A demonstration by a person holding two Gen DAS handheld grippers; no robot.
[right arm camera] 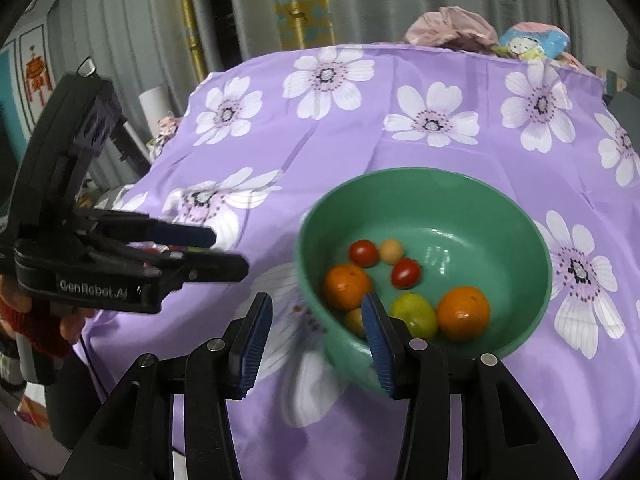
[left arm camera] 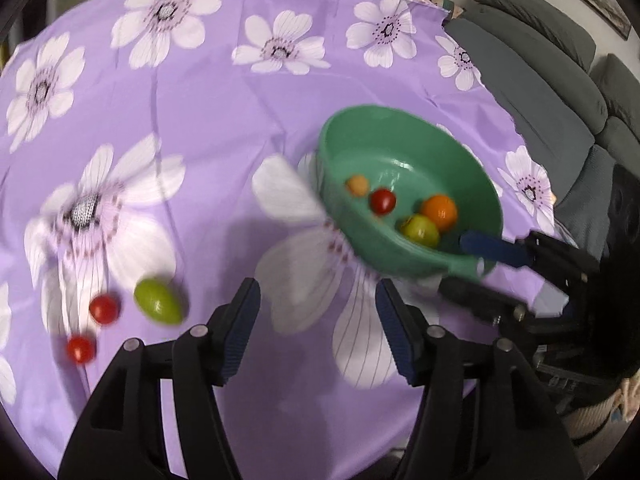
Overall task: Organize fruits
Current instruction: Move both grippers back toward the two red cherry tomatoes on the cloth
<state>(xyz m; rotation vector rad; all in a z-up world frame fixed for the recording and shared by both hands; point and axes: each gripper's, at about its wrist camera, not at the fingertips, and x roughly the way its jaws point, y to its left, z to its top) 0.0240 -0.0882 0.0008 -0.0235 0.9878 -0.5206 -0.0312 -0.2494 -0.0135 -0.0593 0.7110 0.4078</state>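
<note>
On the purple flowered surface [left arm camera: 208, 120] sits my green bowl [right arm camera: 516, 216] (oranges, tomatoes inside). My right gripper [right arm camera: 316, 320] fingers are spread astride its near rim. My left gripper [left arm camera: 318, 300], fingers spread and empty, hovers near a green fruit [left arm camera: 158, 301] and two loose tomatoes [left arm camera: 104, 309].
</note>
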